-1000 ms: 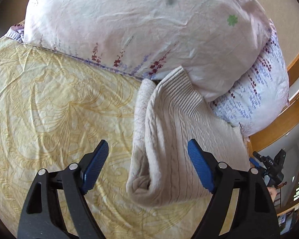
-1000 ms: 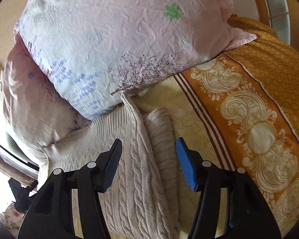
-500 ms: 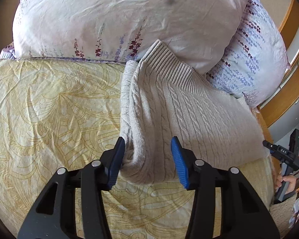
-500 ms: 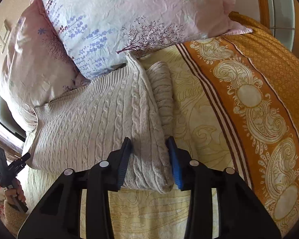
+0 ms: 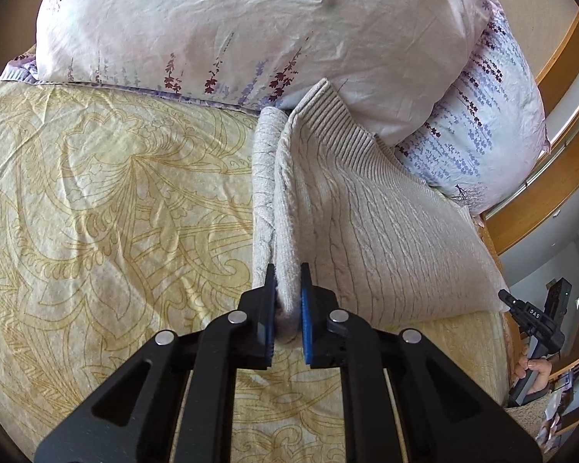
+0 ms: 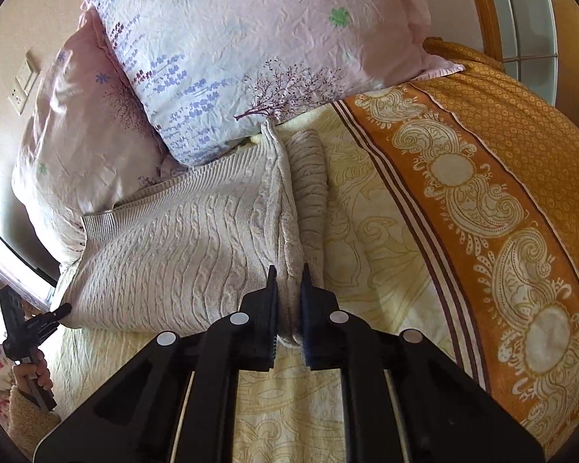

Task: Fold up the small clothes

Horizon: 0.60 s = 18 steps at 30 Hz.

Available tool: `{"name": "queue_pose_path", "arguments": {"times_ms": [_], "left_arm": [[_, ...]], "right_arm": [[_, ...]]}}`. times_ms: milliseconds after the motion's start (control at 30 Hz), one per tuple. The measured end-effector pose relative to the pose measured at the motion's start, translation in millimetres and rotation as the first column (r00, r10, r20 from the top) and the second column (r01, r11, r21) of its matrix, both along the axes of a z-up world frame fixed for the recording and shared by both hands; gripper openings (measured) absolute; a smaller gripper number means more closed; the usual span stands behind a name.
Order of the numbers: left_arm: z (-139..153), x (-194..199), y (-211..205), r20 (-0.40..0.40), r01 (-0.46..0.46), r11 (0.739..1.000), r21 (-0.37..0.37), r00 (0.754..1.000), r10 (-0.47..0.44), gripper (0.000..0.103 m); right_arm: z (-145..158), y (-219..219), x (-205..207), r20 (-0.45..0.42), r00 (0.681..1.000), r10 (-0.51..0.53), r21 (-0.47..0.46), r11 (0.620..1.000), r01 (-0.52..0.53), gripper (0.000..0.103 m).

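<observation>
A beige cable-knit sweater (image 5: 370,231) lies folded on a yellow patterned bedspread (image 5: 115,212), its ribbed hem against the pillows. My left gripper (image 5: 287,301) is shut on the sweater's folded near edge, which bulges between the blue pads. In the right wrist view the sweater (image 6: 181,254) spreads to the left, with a rolled sleeve (image 6: 310,185) beside it. My right gripper (image 6: 289,301) is shut on the sweater's other near corner. Each gripper shows small in the other's view, hand-held at the edge.
Two floral pink-and-white pillows (image 5: 251,27) (image 6: 251,46) lie behind the sweater. An orange paisley blanket (image 6: 501,212) covers the bed's right side. A wooden bed frame (image 5: 540,200) runs along the far edge. A wall socket (image 6: 21,88) is at the left.
Both grippers were open a second ago, then moved in around the sweater's folded edge and closed. Now both pinch the fabric tightly.
</observation>
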<state>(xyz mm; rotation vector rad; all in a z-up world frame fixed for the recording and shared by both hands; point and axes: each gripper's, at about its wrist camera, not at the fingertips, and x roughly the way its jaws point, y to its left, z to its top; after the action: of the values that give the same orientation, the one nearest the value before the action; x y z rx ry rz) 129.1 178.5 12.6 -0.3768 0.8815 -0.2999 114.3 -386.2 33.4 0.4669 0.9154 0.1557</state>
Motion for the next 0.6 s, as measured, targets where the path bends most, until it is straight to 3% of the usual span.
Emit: {"name": "queue_pose_path", "arguments": {"times_ms": [200, 333, 467, 533, 567, 600], "left_arm": [[-1, -1, 1, -0.002, 0.028, 1.000, -0.002, 1.000, -0.028, 0.010], [-3, 2, -6, -0.015, 0.029, 0.997, 0.075, 0.999, -0.028, 0.012], [-1, 4, -8, -0.012, 0.024, 0.995, 0.096, 1.000, -0.023, 0.017], [0, 3, -7, -0.012, 0.011, 0.994, 0.106, 1.000, -0.009, 0.033], [0, 1, -5, -0.013, -0.002, 0.994, 0.113, 1.000, 0.003, 0.046], [-1, 0, -3, -0.012, -0.008, 0.995, 0.102, 1.000, 0.009, 0.051]], "right_arm": [[-1, 6, -7, -0.008, 1.000, 0.010, -0.020, 1.000, -0.010, 0.010], [-7, 4, -2, -0.015, 1.000, 0.004, -0.037, 0.999, -0.004, 0.010], [-13, -1, 2, -0.029, 0.999, -0.014, -0.011, 1.000, 0.013, 0.011], [-11, -3, 2, -0.028, 0.999, -0.023, 0.000, 1.000, 0.023, 0.013], [-10, -5, 2, -0.029, 0.999, -0.033, 0.003, 0.999, 0.033, 0.019], [-9, -7, 1, -0.028, 0.999, -0.045, 0.001, 0.999, 0.045, 0.023]]}}
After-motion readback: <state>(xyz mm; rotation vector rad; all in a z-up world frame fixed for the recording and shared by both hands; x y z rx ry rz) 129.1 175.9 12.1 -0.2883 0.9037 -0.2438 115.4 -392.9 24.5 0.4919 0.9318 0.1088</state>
